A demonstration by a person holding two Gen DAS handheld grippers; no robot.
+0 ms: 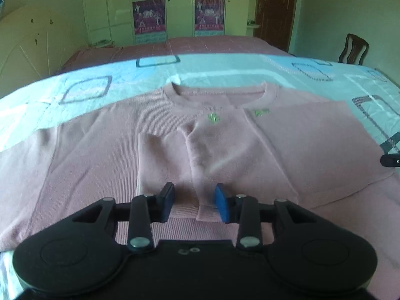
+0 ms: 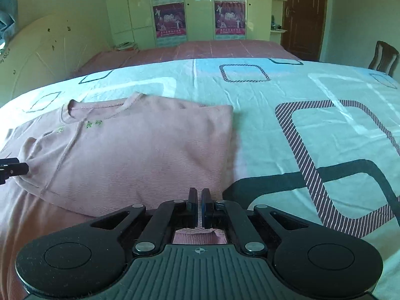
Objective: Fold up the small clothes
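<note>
Left wrist view: pink sweater (image 1: 100,155) lies under the parted left gripper (image 1: 195,203).

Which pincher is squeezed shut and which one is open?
The right gripper is squeezed shut, its fingers nearly touching, at the pink ribbed T-shirt's near edge. The left gripper is open, with shirt fabric showing between its fingers.

Shirt (image 1: 100,155): flat on the bed (image 2: 287,125), collar toward the wardrobe (image 1: 155,7).
Folded flap (image 2: 140,155): atop the shirt's right side.
Chair (image 1: 353,48): behind the bed, right.
Door (image 2: 303,12): right of the wardrobe.
</note>
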